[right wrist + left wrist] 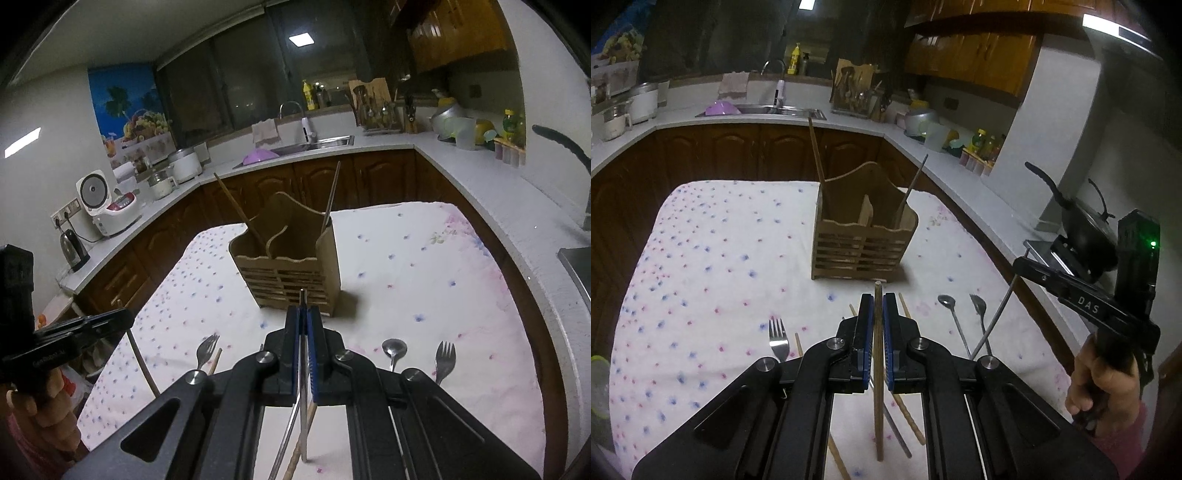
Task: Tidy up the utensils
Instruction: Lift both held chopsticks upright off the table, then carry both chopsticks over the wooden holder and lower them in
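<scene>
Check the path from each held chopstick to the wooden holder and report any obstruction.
Nothing visible blocks either path. The left gripper holds a wooden chopstick, the right gripper a metal chopstick; only bare tablecloth lies before the holder.

White letters "DAS" stand on the black arm of the right tool, at three o'clock in the left wrist view
</scene>
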Available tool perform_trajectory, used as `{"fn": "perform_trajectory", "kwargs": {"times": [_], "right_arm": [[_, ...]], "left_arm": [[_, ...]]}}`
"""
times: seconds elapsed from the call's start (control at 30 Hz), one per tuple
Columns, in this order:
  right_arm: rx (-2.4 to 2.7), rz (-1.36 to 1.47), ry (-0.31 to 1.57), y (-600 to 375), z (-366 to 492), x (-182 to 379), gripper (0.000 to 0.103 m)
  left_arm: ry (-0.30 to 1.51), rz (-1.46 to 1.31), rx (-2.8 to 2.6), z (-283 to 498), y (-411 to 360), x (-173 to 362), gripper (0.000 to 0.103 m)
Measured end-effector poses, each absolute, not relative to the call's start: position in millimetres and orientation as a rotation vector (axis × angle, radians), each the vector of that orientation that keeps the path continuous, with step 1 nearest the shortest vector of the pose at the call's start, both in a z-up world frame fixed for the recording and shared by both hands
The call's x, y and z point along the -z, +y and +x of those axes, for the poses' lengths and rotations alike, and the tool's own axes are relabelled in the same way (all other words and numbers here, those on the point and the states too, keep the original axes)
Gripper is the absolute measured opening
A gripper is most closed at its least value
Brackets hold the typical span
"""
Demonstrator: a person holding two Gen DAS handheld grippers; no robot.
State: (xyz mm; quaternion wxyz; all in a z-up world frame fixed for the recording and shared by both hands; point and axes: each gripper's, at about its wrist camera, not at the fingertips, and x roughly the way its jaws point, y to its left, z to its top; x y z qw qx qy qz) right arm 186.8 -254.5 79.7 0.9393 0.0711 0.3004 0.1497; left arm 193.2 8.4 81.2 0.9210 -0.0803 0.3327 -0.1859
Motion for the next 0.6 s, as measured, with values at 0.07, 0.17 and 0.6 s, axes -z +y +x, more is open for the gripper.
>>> {"fn": "perform_trajectory", "kwargs": {"times": [0.07,0.17,0.6], "right_arm": [[-0.305,0.147,0.601,-255.1,186.4,-82.3,0.004],[-0.303,0.157,0.583,-256.7,187.8,-86.4,0.004],[-0.294,0.206,0.463,-255.5,210.8,-117.1,0.004]], "left_arm": [[0.671,-0.170,0.383,192.9,9.7,-83.4,0.004],[0.660,-0.181,0.380,194.4,11.6,-86.6,0.004],[0.529,-0.267,0.335,213.3,34.7,-123.5,0.004]]}}
